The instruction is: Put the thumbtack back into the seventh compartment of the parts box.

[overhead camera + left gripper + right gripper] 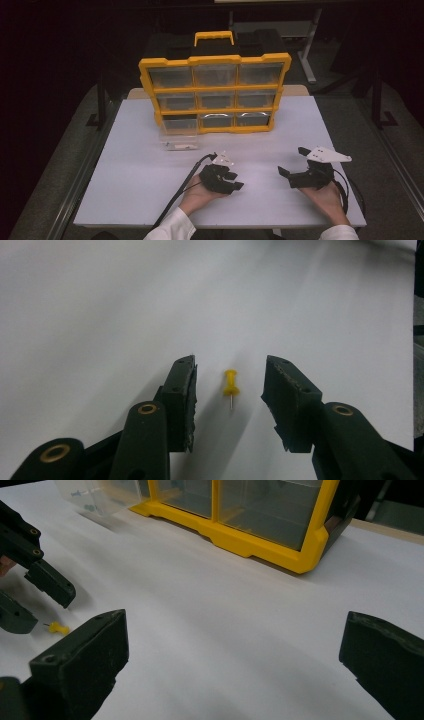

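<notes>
On the white surface [100, 300], a small yellow plastic pushpin [230, 385] was framed between the left claw [229, 390] jaws, spread, untouched, long axis lengthwise; right claw [235, 650] was spread wide, farther.

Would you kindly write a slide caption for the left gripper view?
Left tool poised with jaws open around a yellow pushpin lying on the white table, pads not touching it.
</notes>
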Available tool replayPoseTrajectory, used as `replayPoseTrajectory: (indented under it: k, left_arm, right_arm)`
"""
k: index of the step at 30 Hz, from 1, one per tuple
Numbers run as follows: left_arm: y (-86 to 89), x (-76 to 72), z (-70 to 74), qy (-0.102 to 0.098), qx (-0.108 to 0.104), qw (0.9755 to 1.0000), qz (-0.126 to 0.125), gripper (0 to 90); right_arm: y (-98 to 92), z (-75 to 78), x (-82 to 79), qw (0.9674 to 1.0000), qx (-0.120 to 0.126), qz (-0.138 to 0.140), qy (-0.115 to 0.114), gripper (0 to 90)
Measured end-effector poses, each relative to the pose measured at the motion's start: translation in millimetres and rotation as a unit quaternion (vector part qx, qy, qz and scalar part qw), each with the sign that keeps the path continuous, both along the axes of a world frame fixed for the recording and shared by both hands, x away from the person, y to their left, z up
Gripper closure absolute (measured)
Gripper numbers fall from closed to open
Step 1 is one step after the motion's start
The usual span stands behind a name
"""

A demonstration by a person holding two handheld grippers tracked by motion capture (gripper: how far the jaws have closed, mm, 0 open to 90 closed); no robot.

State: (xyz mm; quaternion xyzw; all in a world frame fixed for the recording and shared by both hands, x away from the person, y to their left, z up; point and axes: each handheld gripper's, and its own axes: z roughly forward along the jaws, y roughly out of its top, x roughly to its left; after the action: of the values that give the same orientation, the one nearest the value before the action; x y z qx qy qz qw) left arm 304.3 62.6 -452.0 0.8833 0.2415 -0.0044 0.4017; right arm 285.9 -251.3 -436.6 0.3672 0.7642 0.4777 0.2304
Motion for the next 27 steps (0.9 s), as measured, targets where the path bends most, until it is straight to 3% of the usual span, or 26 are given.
replayPoseTrajectory:
  k: [12, 19, 27]
  left_arm:
    - [-5.3, 1.0, -3.7, -0.016, 0.020, 0.9997, 0.005, 82.0]
    - [-5.1, -0.1, -2.8, -0.020, 0.020, 0.9996, 0.003, 83.1]
    - [0.9, 2.1, 3.5, -0.015, 0.001, 0.9999, 0.008, 83.0]
  right_arm:
    - [-0.3, 0.6, 0.1, 1.0000, 0.001, 0.000, -0.002, 0.0]
    - [-0.5, 1.0, -0.2, 1.0000, 0.002, 0.000, -0.004, 0.0]
    - [-1.5, 1.6, -0.3, 1.0000, 0.004, -0.001, -0.006, 0.0]
